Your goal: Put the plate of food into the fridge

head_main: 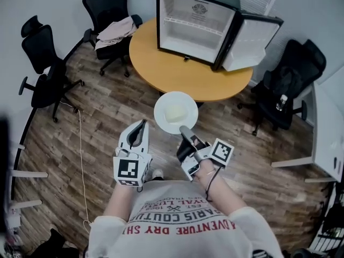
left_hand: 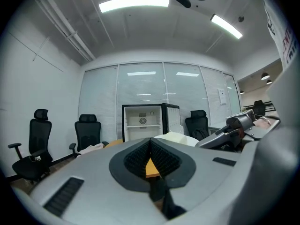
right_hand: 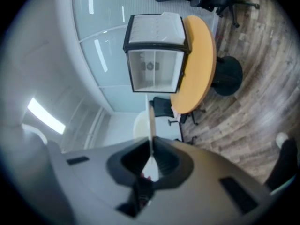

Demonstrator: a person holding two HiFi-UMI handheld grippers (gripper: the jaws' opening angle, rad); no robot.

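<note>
White plate is sitting clamped by its near rim in the right gripper; left gripper is hanging just beside it, jaws together, empty.

My left gripper and right gripper both have matt grey plastic shells, with black ribbed pads that look rubbery. The plate is smooth and white with a faint sheen; can't tell if it's ceramic or plastic. The fridge is black outside, with a smooth white plastic-looking lining. The table has a smooth orange wood-tone top, and the floor is grainy brown wood-look planks. The chairs are black and fabric-looking.
</note>
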